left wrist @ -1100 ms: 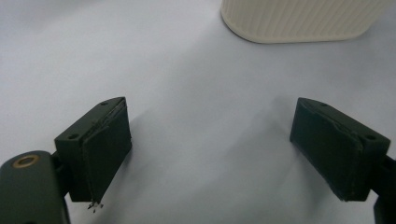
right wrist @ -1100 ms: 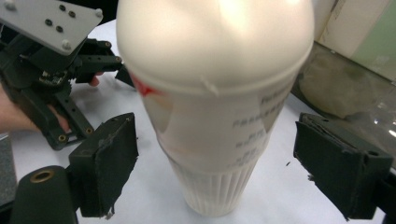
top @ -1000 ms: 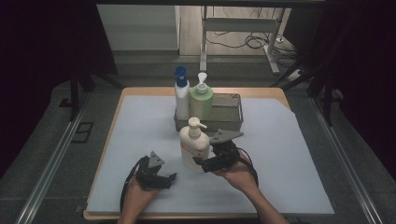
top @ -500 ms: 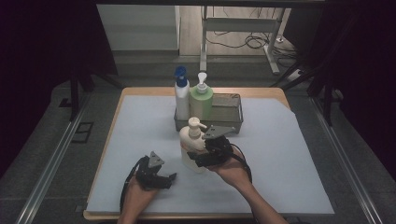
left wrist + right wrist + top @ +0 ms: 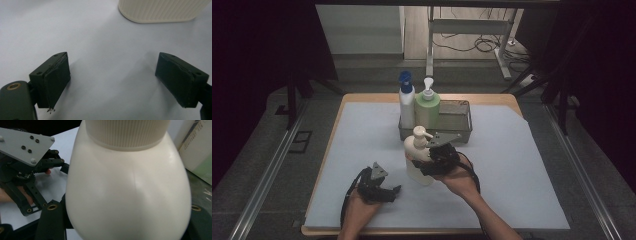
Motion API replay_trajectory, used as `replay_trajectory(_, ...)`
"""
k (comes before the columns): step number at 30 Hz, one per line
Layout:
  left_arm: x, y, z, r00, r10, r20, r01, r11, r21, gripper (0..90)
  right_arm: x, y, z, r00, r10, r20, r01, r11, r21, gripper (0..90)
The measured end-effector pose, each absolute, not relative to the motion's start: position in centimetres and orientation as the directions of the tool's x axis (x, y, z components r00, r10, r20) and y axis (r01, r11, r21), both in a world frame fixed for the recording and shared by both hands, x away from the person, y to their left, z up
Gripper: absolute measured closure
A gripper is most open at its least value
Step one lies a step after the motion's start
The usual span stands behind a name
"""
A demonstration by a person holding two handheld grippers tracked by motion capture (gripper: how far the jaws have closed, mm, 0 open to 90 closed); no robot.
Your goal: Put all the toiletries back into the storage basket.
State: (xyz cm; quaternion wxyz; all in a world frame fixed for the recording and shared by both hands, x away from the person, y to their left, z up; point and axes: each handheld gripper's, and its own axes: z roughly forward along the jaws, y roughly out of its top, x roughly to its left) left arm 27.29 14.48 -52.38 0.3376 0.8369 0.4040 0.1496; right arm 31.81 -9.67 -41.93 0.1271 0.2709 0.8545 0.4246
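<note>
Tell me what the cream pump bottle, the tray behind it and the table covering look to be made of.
Cream pump bottle: most likely plastic, smooth and softly glossy, with a finely ribbed collar and faint highlights on its shoulder. Tray: seemingly metal, grey, thin-walled, with a dull sheen; too small to be sure. Table covering: a matte pale sheet, perhaps paper or thin plastic, lying flat over a wood-coloured tabletop.

Cream pump bottle standing upright on the counter

The cream pump bottle (image 5: 418, 159) is standing upright on the pale sheet, just in front of the wire basket (image 5: 462, 116), its ribbed collar and pump head pointing up, its rounded body sitting between the right tongs (image 5: 428, 161).
</note>
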Motion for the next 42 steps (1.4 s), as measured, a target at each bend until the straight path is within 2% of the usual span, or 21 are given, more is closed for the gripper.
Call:
replay_trajectory(21, 27.3, 14.5, -52.4, 0.629, 0.777, -0.022, 0.577, -0.447, 0.684, 12.3, 31.5, -12.2, -39.8, -0.794, 0.608, 0.012, 0.388, 0.491, 0.780, 36.6)
replay_trajectory(42, 27.3, 14.5, -52.4, 0.627, 0.778, -0.024, 0.576, -0.443, 0.687, 12.3, 33.0, -17.1, -37.4, -0.729, 0.683, 0.037, 0.455, 0.443, 0.773, 36.8)
